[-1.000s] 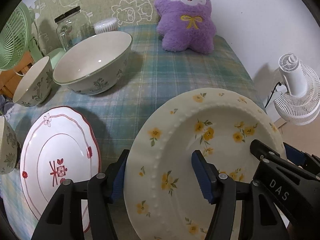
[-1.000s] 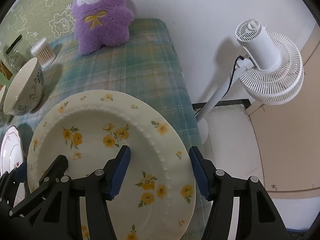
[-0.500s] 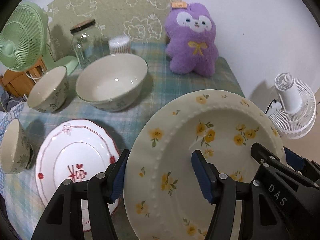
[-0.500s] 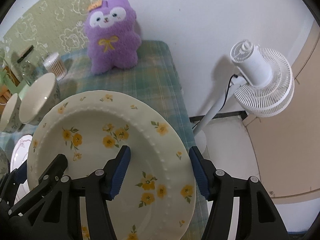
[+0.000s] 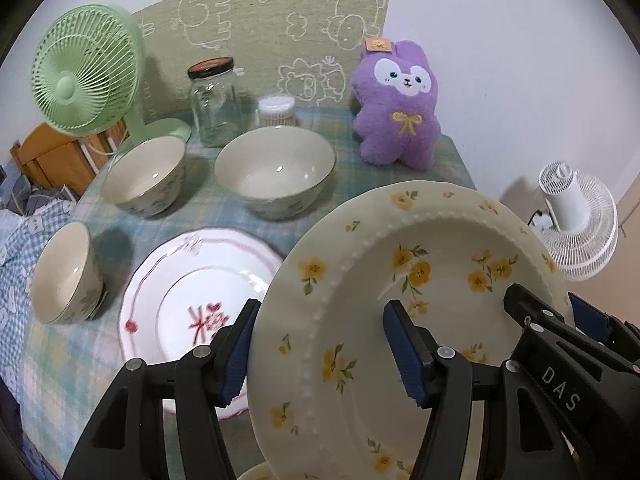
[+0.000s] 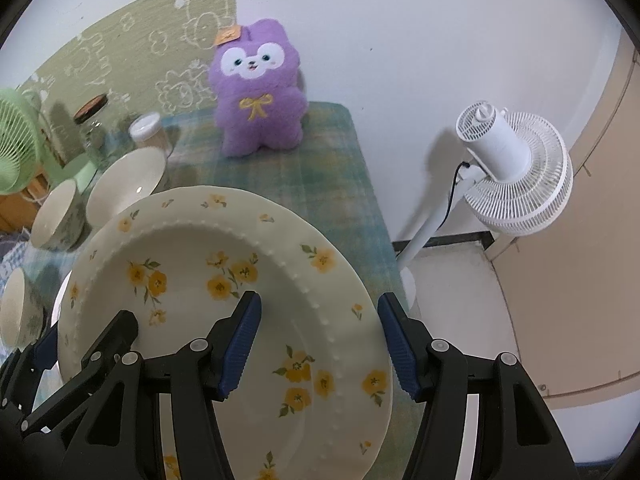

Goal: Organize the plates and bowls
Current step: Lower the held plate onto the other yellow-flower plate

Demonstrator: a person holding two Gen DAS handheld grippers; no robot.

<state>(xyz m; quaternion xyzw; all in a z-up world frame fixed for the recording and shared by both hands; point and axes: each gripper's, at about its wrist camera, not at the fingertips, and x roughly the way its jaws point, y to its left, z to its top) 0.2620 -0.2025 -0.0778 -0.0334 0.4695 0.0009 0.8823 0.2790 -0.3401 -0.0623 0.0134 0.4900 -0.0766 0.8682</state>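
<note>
Yellow-flowered plate (image 5: 420, 300) is held tilted above the worktop (image 5: 352, 160) — the left hand-held gripper (image 5: 324, 352) clamps its left rim, the right hand-held gripper (image 6: 320, 344) its right rim (one blue pad over, one under, each side). Below-left lie a red-trimmed plate (image 5: 192, 296) and three bowls — the largest bowl (image 5: 276, 168) farthest back.

"DAS" — on right hand-held gripper (image 5: 576, 320).

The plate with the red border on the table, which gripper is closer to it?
Left. The left gripper holds the yellow-flower plate's left edge right above the red-bordered plate. The right gripper grips the far right edge, away from it.
</note>
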